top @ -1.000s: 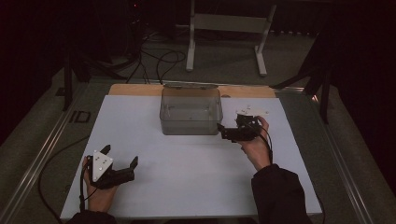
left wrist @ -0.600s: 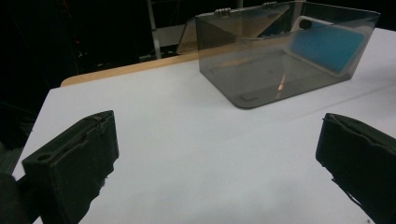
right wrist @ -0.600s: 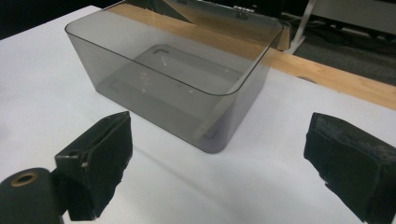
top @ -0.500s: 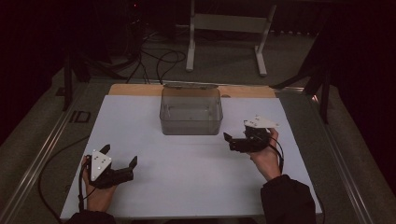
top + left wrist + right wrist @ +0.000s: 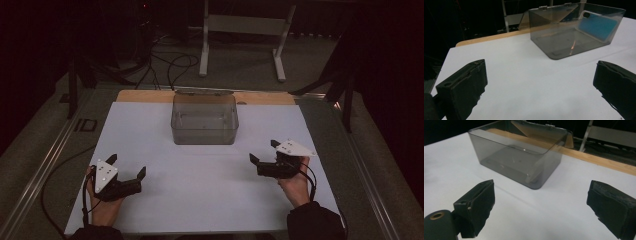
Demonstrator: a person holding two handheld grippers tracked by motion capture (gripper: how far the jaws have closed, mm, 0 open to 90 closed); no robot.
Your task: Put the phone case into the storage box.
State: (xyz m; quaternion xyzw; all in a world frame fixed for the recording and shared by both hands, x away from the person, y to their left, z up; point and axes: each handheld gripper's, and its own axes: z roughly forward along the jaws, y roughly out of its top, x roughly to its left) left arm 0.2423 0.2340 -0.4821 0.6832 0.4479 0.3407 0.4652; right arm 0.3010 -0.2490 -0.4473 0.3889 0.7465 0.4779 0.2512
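A smoky see-through plastic box (image 5: pixel 204 125) stands at the far middle of the white table top (image 5: pixel 200 185), its hinged lid folded back behind it. It looks empty from above. My left gripper (image 5: pixel 127 165) rests at the near left, open, nothing between its jaws. My right gripper (image 5: pixel 264 151) is held at the near right, open and empty too, well off the box's right front corner. In the left gripper view (image 5: pixel 539 82) the box (image 5: pixel 574 30) lies ahead to the right, and a blue patch (image 5: pixel 596 25) shows through its wall. In the right gripper view (image 5: pixel 539 202) the box (image 5: pixel 519 157) lies ahead left.
A wooden strip (image 5: pixel 145 96) runs along the table's far edge. Metal rails (image 5: pixel 45 165) border both sides. Beyond the table stand a white metal frame (image 5: pixel 240 30) and cables (image 5: pixel 170 65) on the floor. A cable (image 5: pixel 60 170) trails from the left gripper.
My right gripper has drawn back from the box's right front corner toward the near right of the table, still open. The left gripper has stayed put.
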